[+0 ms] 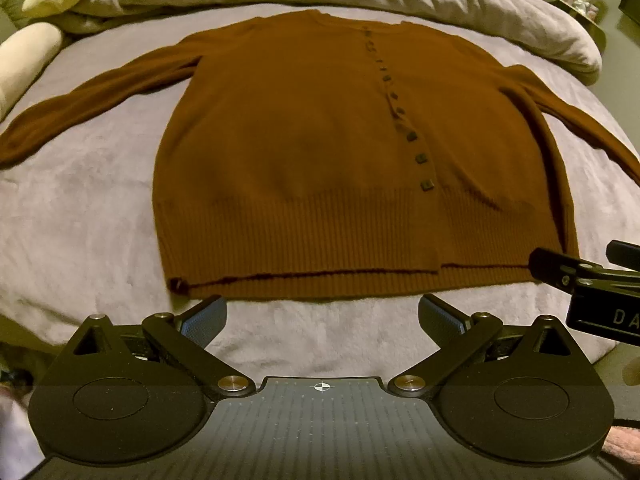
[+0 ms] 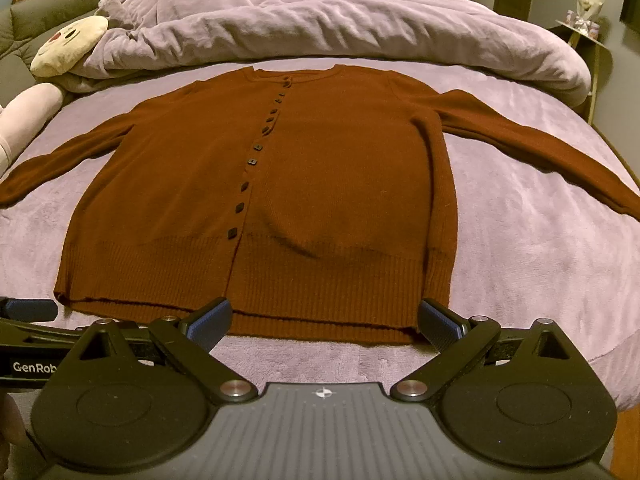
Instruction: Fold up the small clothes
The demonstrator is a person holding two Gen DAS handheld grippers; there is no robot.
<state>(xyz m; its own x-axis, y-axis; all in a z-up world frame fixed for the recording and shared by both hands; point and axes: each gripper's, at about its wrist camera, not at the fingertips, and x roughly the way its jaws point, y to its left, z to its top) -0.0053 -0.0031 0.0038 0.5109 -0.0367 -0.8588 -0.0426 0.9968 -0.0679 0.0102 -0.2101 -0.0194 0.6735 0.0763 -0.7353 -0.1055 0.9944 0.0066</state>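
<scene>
The brown cardigan (image 1: pixel 304 152) is lying buttoned and spread flat on the bed (image 1: pixel 80 208), sleeves out, ready for folding, while the left hand-held gripper (image 1: pixel 322 320) and right hand-held gripper (image 2: pixel 325 322) are hovering wide open and empty at its hem.

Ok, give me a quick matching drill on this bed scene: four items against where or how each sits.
1. brown buttoned knit cardigan
2. rumpled lilac duvet
3. cream plush toy with a face
4. left gripper

a. open, just short of the hem
b. far left, by the duvet
c. spread flat, sleeves out
d. heaped beyond the collar

Pairs: 1-c, 2-d, 3-b, 4-a
</scene>
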